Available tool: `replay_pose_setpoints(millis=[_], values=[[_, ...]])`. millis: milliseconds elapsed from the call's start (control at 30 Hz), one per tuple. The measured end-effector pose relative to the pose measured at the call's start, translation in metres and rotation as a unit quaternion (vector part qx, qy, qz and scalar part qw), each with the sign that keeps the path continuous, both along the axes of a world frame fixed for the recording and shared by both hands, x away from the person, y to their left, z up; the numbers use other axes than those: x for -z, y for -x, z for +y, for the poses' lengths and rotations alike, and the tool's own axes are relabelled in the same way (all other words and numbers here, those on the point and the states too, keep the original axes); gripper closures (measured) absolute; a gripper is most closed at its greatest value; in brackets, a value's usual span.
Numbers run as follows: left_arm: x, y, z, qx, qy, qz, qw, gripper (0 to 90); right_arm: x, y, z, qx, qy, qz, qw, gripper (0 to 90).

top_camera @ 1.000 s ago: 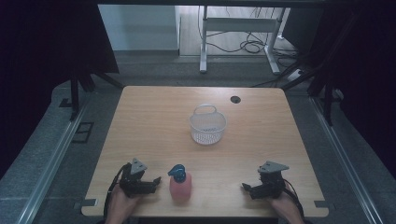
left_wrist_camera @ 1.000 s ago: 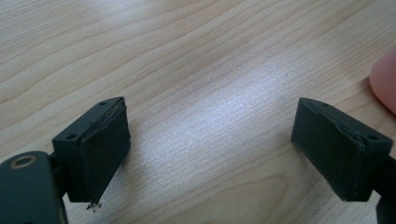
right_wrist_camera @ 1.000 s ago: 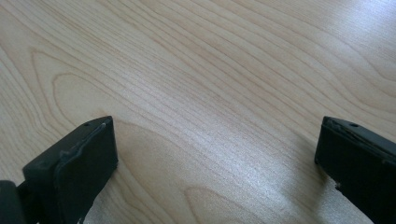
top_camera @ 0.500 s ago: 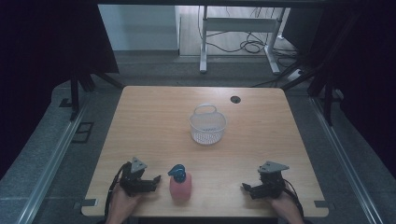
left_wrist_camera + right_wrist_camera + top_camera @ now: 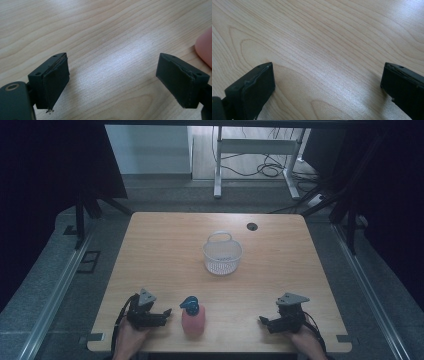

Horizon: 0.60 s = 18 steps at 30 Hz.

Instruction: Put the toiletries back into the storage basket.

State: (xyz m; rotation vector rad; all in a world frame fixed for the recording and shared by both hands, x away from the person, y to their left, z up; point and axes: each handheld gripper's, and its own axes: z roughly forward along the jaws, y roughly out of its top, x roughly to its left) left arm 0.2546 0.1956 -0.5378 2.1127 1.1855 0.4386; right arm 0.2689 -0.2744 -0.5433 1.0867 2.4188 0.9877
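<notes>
A pink bottle (image 5: pixel 193 321) with a blue cap (image 5: pixel 189 303) stands near the table's front edge, between the two hands. My left gripper (image 5: pixel 167 313) rests on the table just left of it, open, tips pointing at the bottle. In the left gripper view the gripper (image 5: pixel 113 80) holds nothing, and the bottle's pink edge (image 5: pixel 205 46) shows at the far right. My right gripper (image 5: pixel 262 321) lies at the front right, open and pointing left. Bare wood lies between its jaws in the right gripper view (image 5: pixel 324 87). A white mesh basket (image 5: pixel 222 254) with a handle stands mid-table.
The wooden table (image 5: pixel 160 245) has a dark cable hole (image 5: pixel 252 226) at the back right. Beyond the far edge stand a white metal frame (image 5: pixel 255 155) and cables on the floor. Dark curtains hang on both sides.
</notes>
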Motion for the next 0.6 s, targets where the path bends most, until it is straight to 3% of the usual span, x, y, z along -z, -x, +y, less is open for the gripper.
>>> replay_pose_setpoints(millis=[133, 333, 600], values=[[-0.002, 0.001, 0.001, 0.009, -0.007, 0.001, 0.9999, 11.3, 0.0, 0.0, 0.0, 0.0, 0.0, 0.0, 1.0, 0.0], [-0.009, 0.003, 0.003, 0.034, 0.011, 0.005, 0.9994, 11.4, 0.0, 0.0, 0.0, 0.0, 0.0, 0.0, 1.0, 0.0], [-0.016, 0.011, 0.003, 0.06, 0.008, 0.002, 0.9982, 11.5, 0.0, 0.0, 0.0, 0.0, 0.0, 0.0, 1.0, 0.0]])
